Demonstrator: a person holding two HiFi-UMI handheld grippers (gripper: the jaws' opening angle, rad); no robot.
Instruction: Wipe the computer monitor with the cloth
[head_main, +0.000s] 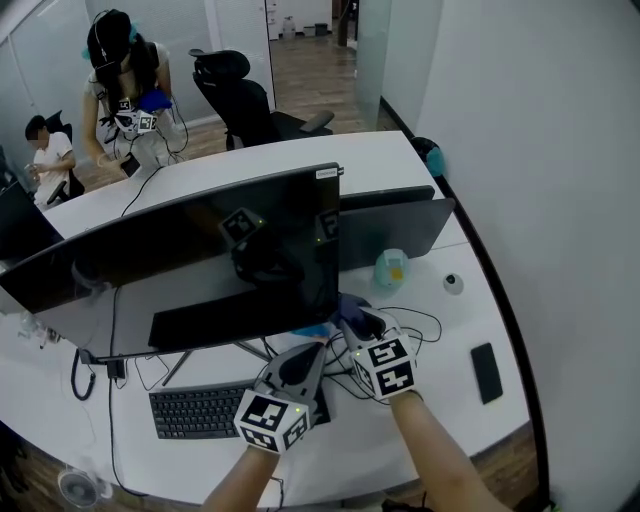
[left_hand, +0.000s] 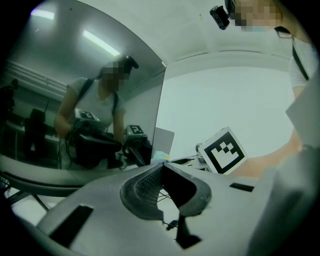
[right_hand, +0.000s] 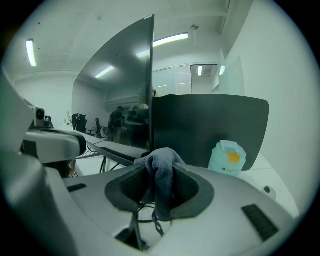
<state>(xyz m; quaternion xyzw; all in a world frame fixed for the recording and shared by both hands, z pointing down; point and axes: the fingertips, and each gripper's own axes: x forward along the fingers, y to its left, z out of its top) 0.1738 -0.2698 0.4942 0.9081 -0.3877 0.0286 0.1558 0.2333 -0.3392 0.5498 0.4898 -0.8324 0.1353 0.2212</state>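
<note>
The wide dark monitor (head_main: 200, 255) stands across the middle of the desk, screen off and mirroring both grippers. In the right gripper view its right edge (right_hand: 151, 80) rises just ahead. My right gripper (head_main: 352, 322) sits below the monitor's lower right corner, shut on a blue-grey cloth (right_hand: 161, 177) that bunches up between the jaws. The cloth (head_main: 350, 310) shows dark blue in the head view. My left gripper (head_main: 318, 340) is beside it, to the left, jaws closed together with nothing held (left_hand: 161, 167). The monitor screen (left_hand: 85, 100) fills the left of that view.
A black keyboard (head_main: 195, 408) lies under the monitor with cables (head_main: 425, 325) nearby. A second dark monitor (head_main: 395, 225) stands behind, with a pale teal bottle (head_main: 390, 268) before it. A phone (head_main: 486, 371) and small round object (head_main: 453, 283) lie right. Two people are at the far desk edge.
</note>
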